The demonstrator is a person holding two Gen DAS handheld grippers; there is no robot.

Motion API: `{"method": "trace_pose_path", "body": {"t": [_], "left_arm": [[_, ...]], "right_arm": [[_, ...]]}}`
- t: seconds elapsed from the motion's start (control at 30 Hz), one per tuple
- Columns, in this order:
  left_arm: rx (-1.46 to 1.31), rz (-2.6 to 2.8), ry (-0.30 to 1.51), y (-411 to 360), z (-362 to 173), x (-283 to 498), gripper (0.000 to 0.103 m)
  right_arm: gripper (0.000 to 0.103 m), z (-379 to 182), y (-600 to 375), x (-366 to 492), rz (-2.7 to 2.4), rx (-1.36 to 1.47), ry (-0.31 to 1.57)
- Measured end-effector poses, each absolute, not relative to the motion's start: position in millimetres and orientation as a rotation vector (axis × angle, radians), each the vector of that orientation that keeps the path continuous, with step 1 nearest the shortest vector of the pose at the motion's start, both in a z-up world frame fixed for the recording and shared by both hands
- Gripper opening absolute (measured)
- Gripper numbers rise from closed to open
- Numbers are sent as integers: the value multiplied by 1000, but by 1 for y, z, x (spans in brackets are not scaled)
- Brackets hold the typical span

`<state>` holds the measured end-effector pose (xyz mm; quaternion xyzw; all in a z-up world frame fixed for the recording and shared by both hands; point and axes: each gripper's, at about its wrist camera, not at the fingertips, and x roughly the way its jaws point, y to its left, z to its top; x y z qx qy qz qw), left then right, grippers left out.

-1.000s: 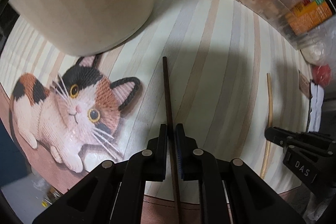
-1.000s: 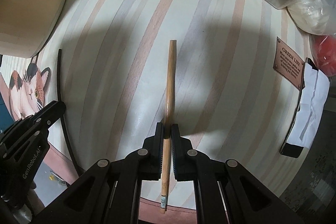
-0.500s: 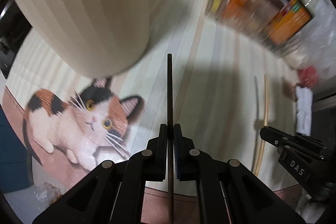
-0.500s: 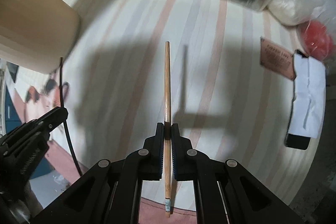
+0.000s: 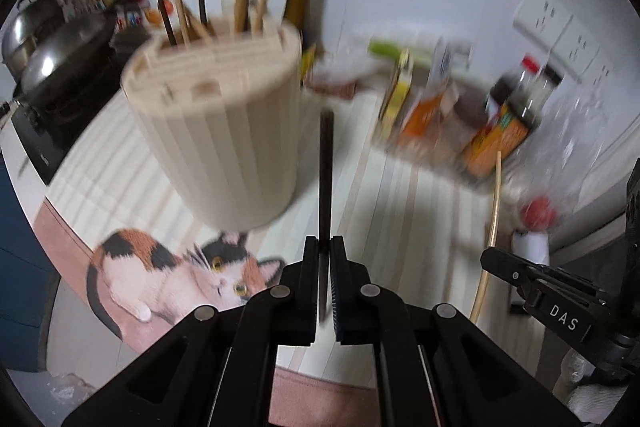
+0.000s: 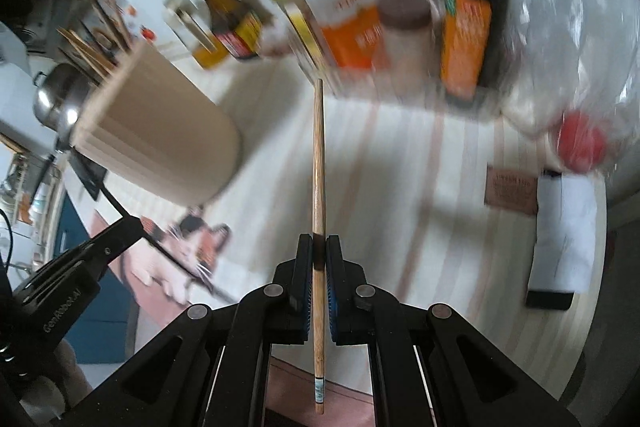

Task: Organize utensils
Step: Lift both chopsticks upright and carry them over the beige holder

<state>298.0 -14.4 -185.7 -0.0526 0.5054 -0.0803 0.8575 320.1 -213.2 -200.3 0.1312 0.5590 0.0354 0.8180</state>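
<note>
My left gripper [image 5: 324,253] is shut on a dark chopstick [image 5: 326,171] and holds it off the mat, pointing forward. My right gripper [image 6: 319,251] is shut on a light wooden chopstick [image 6: 318,155], also lifted. A beige ribbed utensil holder [image 5: 224,131] with several chopsticks standing in it is ahead and left of the left gripper; it also shows in the right wrist view [image 6: 160,127] at the left. The right gripper [image 5: 532,291] with its light chopstick [image 5: 494,211] shows at the right of the left wrist view.
A striped mat [image 6: 400,167] with a calico cat picture [image 5: 172,275] covers the counter. Sauce bottles and packets [image 6: 400,19] line the back wall. A wok [image 5: 60,59] sits on the stove at far left. A red item [image 6: 580,143] and white paper [image 6: 564,231] lie right.
Both grippers have risen and tilted up with their chopsticks, lifting them off the mat. The holder's open top and the back wall have come into view.
</note>
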Motion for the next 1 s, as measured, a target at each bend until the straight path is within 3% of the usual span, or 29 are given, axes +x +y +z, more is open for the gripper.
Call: {"method": "trace_pose_path", "body": {"t": [0.63,1.0], "left_arm": [[-143,-166,697,27,-3,349,3],[-132,-58,655,81,32,381,3]], "right_arm": [[6,-27,-173,416,227,263,820],[6,1,-100,492,307,234,718]]}}
